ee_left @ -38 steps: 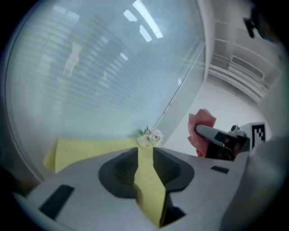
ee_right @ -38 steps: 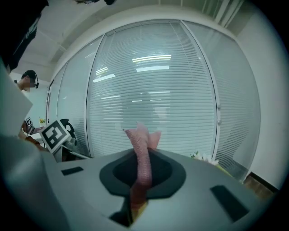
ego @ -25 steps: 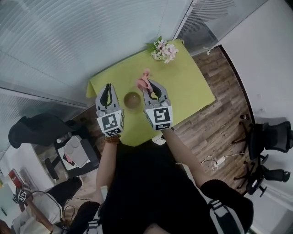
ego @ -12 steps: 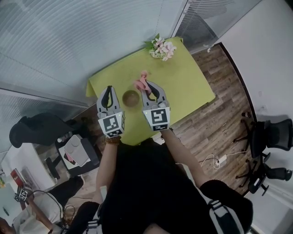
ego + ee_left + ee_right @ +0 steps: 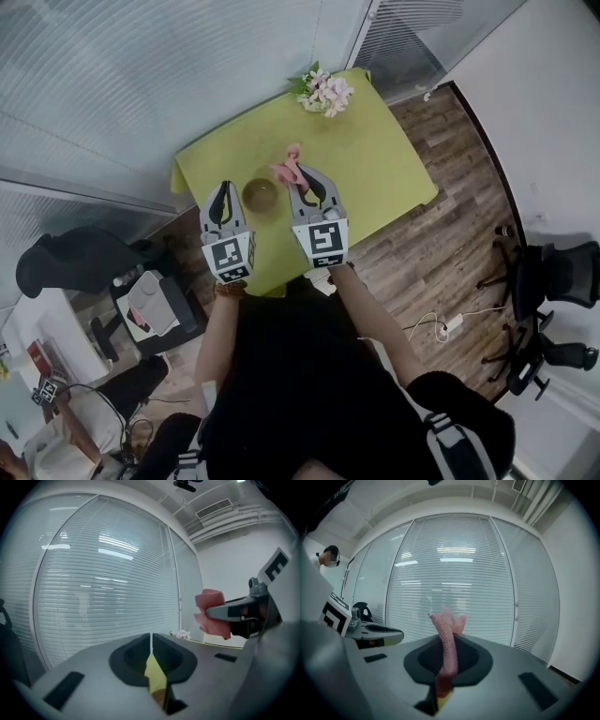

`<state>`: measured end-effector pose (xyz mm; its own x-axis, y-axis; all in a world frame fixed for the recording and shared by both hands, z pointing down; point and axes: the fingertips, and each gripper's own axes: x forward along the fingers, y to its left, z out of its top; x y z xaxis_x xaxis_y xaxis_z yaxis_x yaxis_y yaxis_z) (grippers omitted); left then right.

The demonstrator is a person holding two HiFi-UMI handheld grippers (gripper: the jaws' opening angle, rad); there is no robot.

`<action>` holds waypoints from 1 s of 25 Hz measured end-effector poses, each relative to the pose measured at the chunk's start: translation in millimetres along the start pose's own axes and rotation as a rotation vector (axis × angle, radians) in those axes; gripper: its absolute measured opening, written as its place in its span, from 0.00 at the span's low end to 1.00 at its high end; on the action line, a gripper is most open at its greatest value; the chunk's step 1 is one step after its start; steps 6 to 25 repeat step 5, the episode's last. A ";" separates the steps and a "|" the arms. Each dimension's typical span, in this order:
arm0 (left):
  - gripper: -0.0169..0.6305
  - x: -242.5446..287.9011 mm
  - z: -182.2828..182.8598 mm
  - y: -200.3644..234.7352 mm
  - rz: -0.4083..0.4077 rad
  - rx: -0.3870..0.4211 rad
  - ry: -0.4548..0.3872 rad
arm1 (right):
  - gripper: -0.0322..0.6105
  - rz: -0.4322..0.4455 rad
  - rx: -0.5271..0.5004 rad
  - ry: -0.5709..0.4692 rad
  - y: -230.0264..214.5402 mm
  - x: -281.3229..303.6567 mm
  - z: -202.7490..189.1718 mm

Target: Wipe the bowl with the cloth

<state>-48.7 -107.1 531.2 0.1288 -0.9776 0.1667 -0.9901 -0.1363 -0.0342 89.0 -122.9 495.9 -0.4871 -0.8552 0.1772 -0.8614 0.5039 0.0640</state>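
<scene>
Seen from above, a person stands at a lime-green square table [image 5: 375, 159], holding a gripper in each hand over the tabletop's near edge.

At left, the left gripper [image 5: 223, 190] hangs above the near left edge. Its jaws are pressed together with nothing between them. It is probably waiting to steady the bowl, and would have to spread first.

Just right of it, a small round olive-brown bowl [image 5: 260, 195] sits upright on the tabletop, between the two grippers and apart from both.

Right of the bowl, the right gripper [image 5: 302, 180] pinches a pink knitted cloth [image 5: 289, 166]. A bunched end stands up past the jaw tips, seemingly so that fabric rather than metal meets the bowl. The cloth is beside the bowl, not yet in it.

At the far corner lies a spray of pale pink and white flowers [image 5: 322, 92], well clear of the work.
</scene>
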 end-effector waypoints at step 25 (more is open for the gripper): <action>0.06 -0.1 -19.4 -6.8 0.008 0.004 0.038 | 0.07 0.002 -0.022 0.003 -9.5 -7.8 -3.8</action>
